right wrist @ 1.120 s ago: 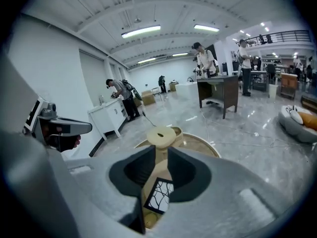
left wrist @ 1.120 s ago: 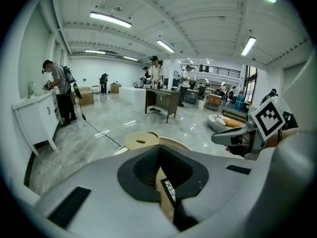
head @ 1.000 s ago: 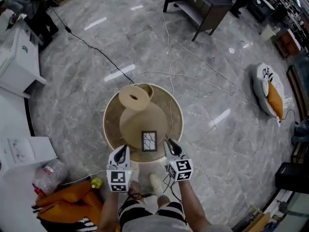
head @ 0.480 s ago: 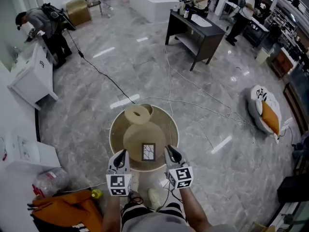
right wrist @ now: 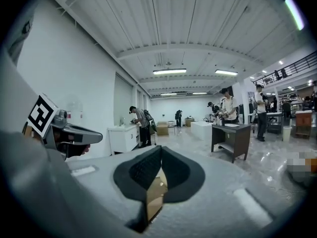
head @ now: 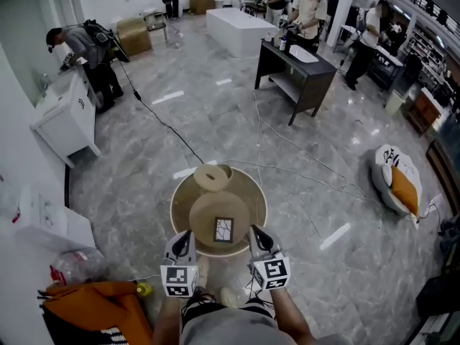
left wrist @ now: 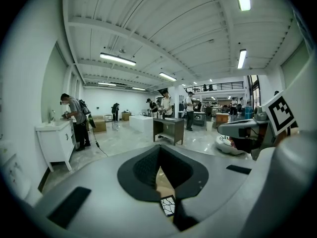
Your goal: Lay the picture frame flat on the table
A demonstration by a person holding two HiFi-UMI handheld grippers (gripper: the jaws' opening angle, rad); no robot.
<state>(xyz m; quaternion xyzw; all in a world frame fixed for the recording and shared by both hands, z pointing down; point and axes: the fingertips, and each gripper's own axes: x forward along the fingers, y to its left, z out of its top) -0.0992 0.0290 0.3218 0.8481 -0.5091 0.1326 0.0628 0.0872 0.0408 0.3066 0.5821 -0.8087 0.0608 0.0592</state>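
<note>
Head view: picture frame (head: 223, 229) sits by the round counter's (head: 253, 192) near edge, open floor (head: 136, 164) around; left gripper (head: 184, 236) and right gripper (head: 254, 231) flank it, jaws pressed together, empty.

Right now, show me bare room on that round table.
Bare: the round table left and right of the picture frame, and between it and the tan disc at the far rim. Crowded: the near edge, by the left gripper and right gripper.
</note>
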